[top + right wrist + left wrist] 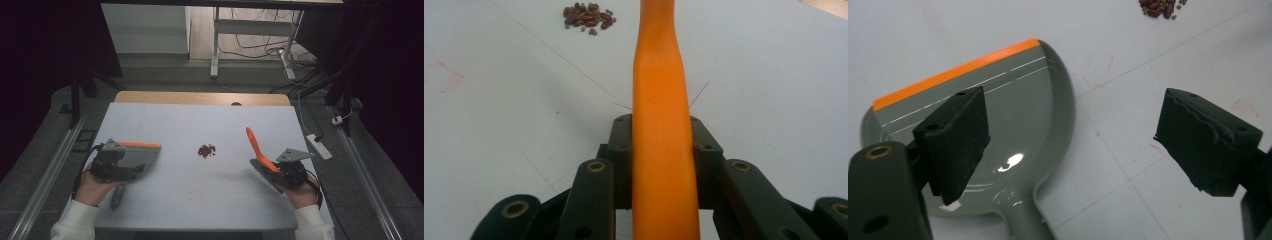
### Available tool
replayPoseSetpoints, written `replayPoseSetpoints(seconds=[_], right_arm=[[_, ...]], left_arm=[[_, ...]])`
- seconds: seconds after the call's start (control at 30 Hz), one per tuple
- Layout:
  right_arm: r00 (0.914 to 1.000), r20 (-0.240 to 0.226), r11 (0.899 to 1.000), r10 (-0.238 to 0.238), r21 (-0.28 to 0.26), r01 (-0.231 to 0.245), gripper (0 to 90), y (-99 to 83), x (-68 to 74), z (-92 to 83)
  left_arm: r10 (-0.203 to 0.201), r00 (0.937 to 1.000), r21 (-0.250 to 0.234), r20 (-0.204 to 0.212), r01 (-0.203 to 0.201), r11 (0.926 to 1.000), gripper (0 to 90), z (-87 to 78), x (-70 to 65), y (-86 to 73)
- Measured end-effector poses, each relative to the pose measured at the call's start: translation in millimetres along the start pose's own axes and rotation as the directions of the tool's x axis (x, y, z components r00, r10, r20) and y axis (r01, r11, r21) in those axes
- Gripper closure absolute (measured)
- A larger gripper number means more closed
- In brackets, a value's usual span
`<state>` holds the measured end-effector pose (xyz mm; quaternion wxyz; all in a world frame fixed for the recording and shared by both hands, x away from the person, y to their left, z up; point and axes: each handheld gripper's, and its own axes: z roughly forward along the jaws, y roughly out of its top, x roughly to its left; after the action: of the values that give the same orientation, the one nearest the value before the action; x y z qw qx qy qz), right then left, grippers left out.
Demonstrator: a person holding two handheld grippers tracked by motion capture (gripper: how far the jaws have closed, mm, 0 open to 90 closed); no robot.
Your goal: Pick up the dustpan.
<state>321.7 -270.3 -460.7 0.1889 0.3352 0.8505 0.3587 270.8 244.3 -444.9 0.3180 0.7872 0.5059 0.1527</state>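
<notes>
Item 1: grey dustpan (998, 125) w/ orange lip, flat on white worktop (200, 125), under my L fingers (955, 142), spread wide, nothing held. Item 2: orange brush handle (661, 125), clamped in R fingers (621, 150). Item 3: bean pile (206, 150), mid-worktop between both.

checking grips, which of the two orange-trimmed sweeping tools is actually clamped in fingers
The brush: the right gripper clamps its orange handle. The grey dustpan lies under the left gripper's open fingers.

One grey dustpan (131, 159) with an orange lip is lying on the table. One orange-handled brush (260, 150) is showing at the right. One small heap of dark beans (206, 150) is sitting between them; individual beans are too small to count.
</notes>
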Motion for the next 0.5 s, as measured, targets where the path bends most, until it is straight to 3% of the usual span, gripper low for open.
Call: replayPoseSetpoints(seconds=[0.27,0.5], right_arm=[[0.9999,-0.013,1.000,-0.004,-0.003,0.004,70.6,1.5,-0.5,3.3],[1.0000,-0.004,1.000,-0.001,0.007,0.001,70.6,3.1,0.7,7.1]], left_arm=[[-0.010,0.9998,0.002,-0.015,0.010,0.9999,14.7,-8.4,1.3,-11.2],[-0.032,0.9984,0.038,-0.046,0.034,0.9987,14.8,-8.4,7.6,-23.3]])
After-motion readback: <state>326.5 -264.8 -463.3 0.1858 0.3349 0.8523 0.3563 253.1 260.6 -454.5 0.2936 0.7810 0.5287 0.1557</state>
